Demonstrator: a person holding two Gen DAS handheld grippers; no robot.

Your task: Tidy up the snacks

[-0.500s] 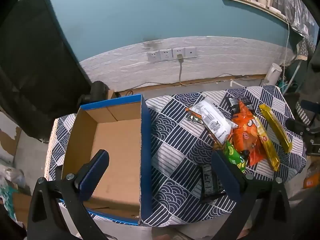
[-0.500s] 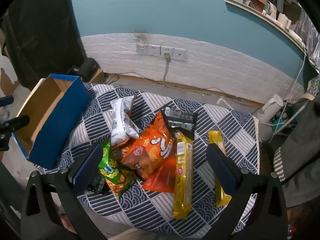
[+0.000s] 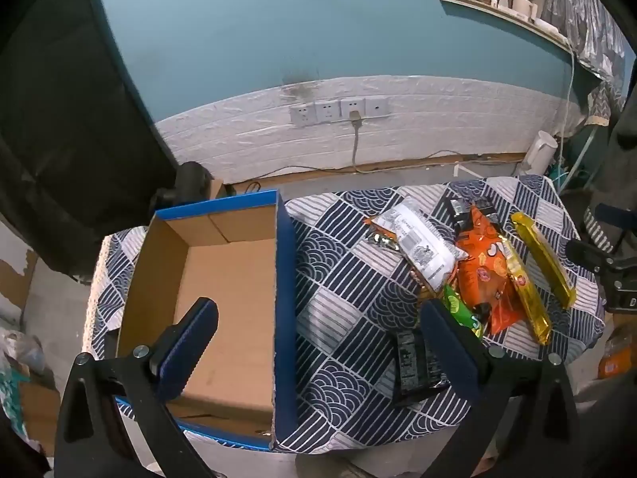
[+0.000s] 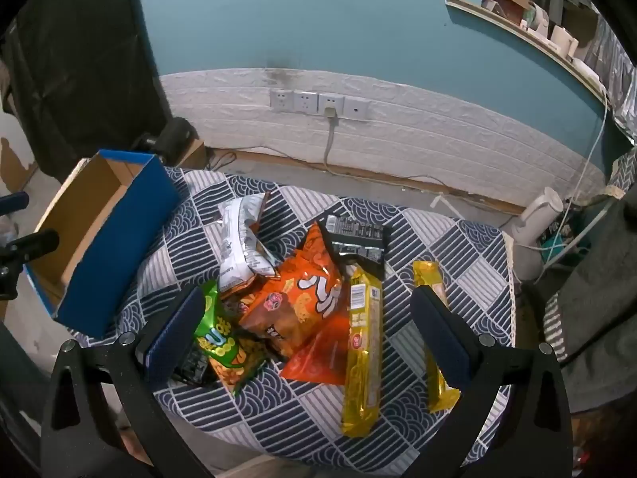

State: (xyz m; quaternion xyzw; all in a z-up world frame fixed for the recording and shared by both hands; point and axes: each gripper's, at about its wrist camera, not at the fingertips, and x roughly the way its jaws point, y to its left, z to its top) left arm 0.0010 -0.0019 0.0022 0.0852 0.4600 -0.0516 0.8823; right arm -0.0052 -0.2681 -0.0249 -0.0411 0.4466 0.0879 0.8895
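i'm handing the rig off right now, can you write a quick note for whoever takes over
Left gripper: open, empty, above the blue-sided cardboard box.
Right gripper: open, empty, above the snack pile.
Box: nothing visible inside it; it sits at the left end of the navy-and-white patterned tablecloth.
Snacks all lie loose on the cloth: white bag, orange chip bag, green bag, two black packs, two long yellow packs.
Done: nothing packed. Left: every snack.
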